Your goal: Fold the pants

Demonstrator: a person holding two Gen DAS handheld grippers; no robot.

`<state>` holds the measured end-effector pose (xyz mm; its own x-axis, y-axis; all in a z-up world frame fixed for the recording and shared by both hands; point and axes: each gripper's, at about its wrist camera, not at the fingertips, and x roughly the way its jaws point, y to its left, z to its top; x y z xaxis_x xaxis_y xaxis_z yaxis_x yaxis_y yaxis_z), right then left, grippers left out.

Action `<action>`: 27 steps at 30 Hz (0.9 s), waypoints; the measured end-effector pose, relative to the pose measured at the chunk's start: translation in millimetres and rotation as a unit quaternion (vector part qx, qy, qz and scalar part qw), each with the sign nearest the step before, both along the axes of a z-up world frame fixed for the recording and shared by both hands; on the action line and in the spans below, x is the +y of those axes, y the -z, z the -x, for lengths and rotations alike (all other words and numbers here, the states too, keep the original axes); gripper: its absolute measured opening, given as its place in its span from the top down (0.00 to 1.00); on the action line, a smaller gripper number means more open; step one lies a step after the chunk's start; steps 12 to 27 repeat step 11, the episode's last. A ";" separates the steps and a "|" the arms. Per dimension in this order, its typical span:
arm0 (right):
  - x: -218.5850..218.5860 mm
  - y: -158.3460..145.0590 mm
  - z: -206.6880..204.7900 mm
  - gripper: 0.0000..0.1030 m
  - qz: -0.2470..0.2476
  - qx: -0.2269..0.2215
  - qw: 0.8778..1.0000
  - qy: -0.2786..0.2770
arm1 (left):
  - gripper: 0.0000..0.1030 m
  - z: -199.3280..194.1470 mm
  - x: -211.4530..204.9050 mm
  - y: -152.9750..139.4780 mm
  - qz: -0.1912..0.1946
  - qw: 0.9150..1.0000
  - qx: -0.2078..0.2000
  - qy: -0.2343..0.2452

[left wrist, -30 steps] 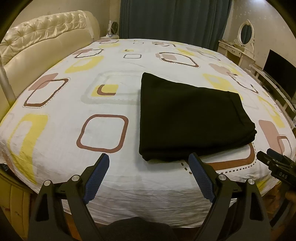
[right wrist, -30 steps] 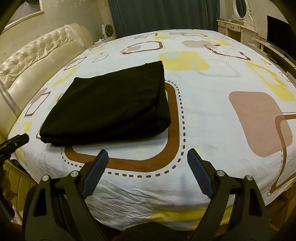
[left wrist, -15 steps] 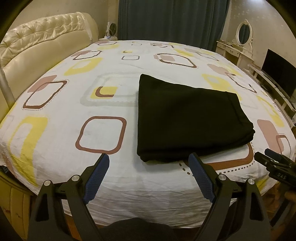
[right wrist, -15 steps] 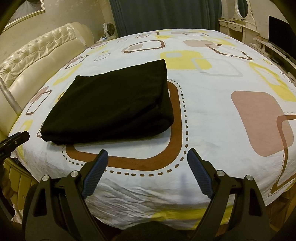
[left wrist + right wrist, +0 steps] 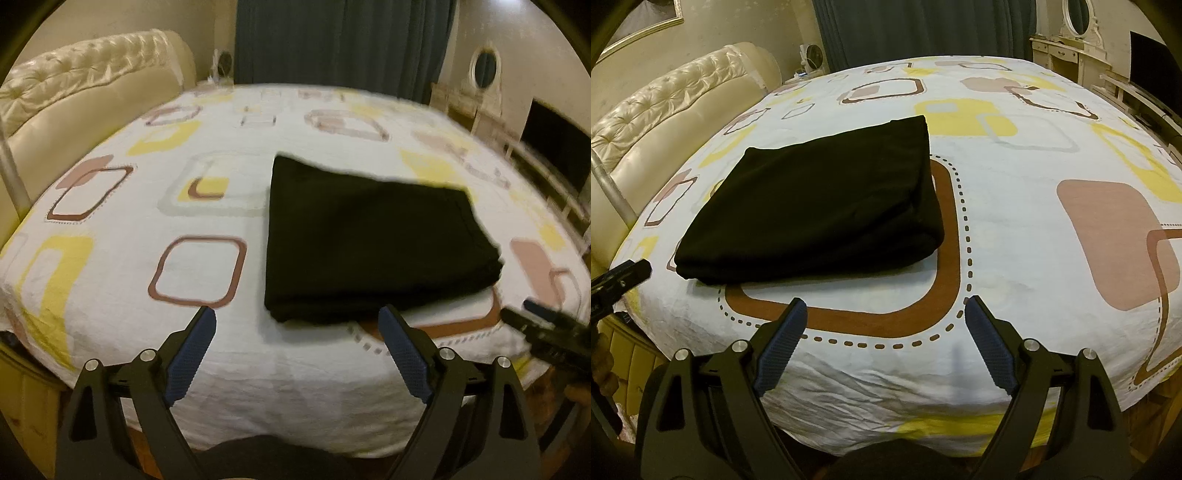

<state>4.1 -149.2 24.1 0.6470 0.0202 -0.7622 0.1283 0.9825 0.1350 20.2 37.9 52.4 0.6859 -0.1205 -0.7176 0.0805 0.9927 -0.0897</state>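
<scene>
Fingers (image 5: 192,354) of both grippers, left (image 5: 297,354) and right (image 5: 884,345), hang spread and empty off the bed's (image 5: 1015,240) near edge, the black pants (image 5: 820,199) apparently fully folded there.

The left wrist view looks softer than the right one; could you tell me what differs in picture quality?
Left wrist view: motion blur smears the bedsheet print and the pants edges. Right wrist view: sharp, pants folds and sheet wrinkles crisp. Both: warm dim light, fisheye bending, dark corners.
</scene>
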 end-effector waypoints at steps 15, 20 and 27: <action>-22.0 -24.9 -36.1 0.14 -0.039 -0.009 0.999 -0.014 | 0.13 -83.5 52.2 -14.0 -0.058 0.997 -0.034 -0.032; -22.0 -24.9 -36.1 0.14 -0.039 -0.009 0.999 -0.014 | 0.13 -83.5 52.2 -14.0 -0.058 0.997 -0.034 -0.032; -22.0 -24.9 -36.1 0.14 -0.039 -0.009 0.999 -0.014 | 0.13 -83.5 52.2 -14.0 -0.058 0.997 -0.034 -0.032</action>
